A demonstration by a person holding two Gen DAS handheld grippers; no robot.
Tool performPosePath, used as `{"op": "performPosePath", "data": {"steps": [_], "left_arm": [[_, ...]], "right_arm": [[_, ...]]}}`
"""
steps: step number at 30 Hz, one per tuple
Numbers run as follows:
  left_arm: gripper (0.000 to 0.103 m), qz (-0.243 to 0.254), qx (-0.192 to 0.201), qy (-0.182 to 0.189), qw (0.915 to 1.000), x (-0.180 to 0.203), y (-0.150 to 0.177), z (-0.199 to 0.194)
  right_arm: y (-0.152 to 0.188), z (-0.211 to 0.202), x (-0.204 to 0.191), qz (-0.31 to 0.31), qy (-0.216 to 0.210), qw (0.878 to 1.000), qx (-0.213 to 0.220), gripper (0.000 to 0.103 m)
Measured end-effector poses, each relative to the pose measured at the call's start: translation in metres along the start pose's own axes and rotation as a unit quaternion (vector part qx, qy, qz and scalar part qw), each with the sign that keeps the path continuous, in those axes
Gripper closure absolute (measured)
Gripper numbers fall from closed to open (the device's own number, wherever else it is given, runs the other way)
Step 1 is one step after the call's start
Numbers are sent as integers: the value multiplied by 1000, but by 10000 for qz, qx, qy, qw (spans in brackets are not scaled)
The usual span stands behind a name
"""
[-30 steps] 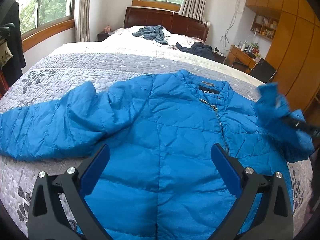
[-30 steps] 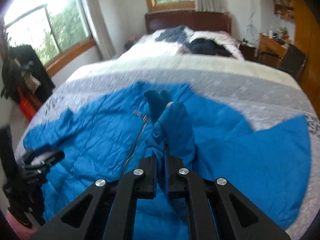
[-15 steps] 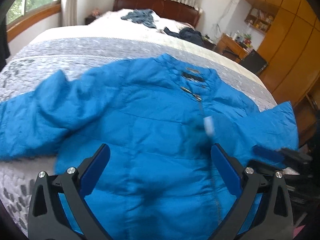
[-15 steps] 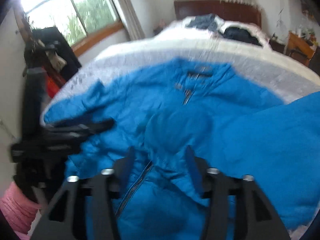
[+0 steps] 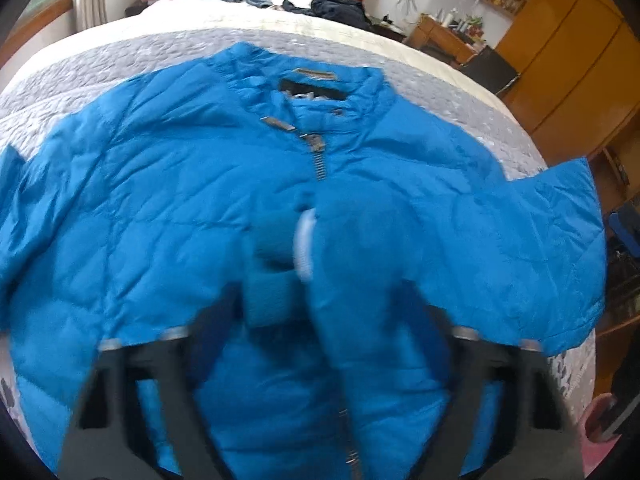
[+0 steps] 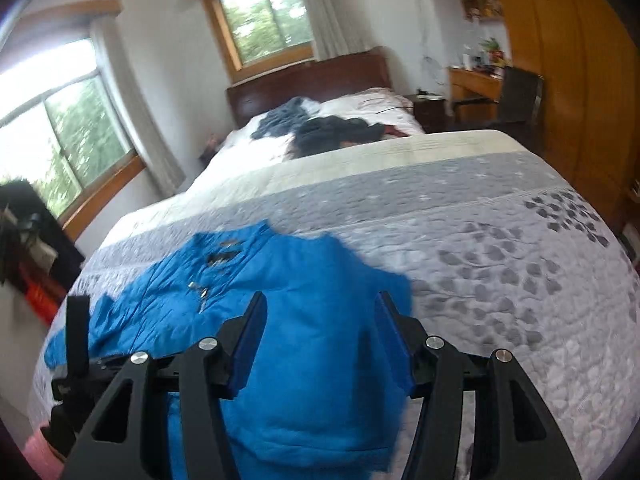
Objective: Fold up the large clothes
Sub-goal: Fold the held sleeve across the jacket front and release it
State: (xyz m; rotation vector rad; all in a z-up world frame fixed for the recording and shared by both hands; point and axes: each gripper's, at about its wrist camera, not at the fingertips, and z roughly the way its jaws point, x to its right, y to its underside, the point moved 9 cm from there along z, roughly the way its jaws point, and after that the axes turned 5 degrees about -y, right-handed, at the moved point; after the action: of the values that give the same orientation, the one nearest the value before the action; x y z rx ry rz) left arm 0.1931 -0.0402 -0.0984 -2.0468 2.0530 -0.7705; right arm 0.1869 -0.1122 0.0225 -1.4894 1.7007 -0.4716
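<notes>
A blue padded jacket (image 5: pixel 160 200) lies face up on the bed, zip (image 5: pixel 318 156) closed and collar (image 5: pixel 312 88) at the far side. Its right sleeve (image 5: pixel 360 248) is folded across the chest, with the knit cuff (image 5: pixel 268 280) near the zip. My left gripper (image 5: pixel 324 304) is blurred and open, low over the jacket, and the cuff lies between its fingers. In the right wrist view my right gripper (image 6: pixel 324 320) is open and holds nothing, hovering over the jacket (image 6: pixel 296 264) by its right shoulder. The left gripper (image 6: pixel 76 340) shows at the far left there.
A grey patterned quilt (image 6: pixel 480 240) covers the bed, and dark clothes (image 6: pixel 320 128) are piled near the headboard. A wooden wardrobe (image 5: pixel 560 60) lines the right wall, with a desk and chair (image 6: pixel 520 92) beside it. The jacket's other sleeve (image 5: pixel 12 200) runs off to the left.
My right gripper has let go of the sleeve, opened and pulled back to the right. The sleeve now lies across the jacket's front. My left gripper has moved closer over the cuff.
</notes>
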Motion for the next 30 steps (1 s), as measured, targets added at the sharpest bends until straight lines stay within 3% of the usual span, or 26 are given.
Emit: {"op": "performPosePath", "data": {"steps": [2, 6, 11, 16, 22, 26, 30], "left_arm": [[71, -1, 14, 190, 9998, 9, -3, -1], [81, -36, 365, 243, 9990, 3, -10, -24], [81, -169, 1100, -48, 9938, -38, -22, -72], [81, -495, 1204, -375, 9908, -92, -26, -85], [78, -640, 637, -463, 9948, -124, -7, -47], [70, -743, 550, -309, 9952, -134, -2, -35], [64, -783, 662, -354, 9941, -141, -2, -56]], "right_arm": [[-4, -5, 11, 97, 13, 9999, 60, 46], [-6, -8, 20, 204, -4, 9997, 101, 46], [7, 12, 15, 297, -473, 9979, -336, 46], [34, 42, -12, 278, -1228, 9865, -1046, 46], [74, 91, -3, 376, -838, 9800, -1766, 52], [82, 103, 2, 351, -835, 9795, -1798, 52], [80, 96, -1, 309, -758, 9816, -1723, 52]]}}
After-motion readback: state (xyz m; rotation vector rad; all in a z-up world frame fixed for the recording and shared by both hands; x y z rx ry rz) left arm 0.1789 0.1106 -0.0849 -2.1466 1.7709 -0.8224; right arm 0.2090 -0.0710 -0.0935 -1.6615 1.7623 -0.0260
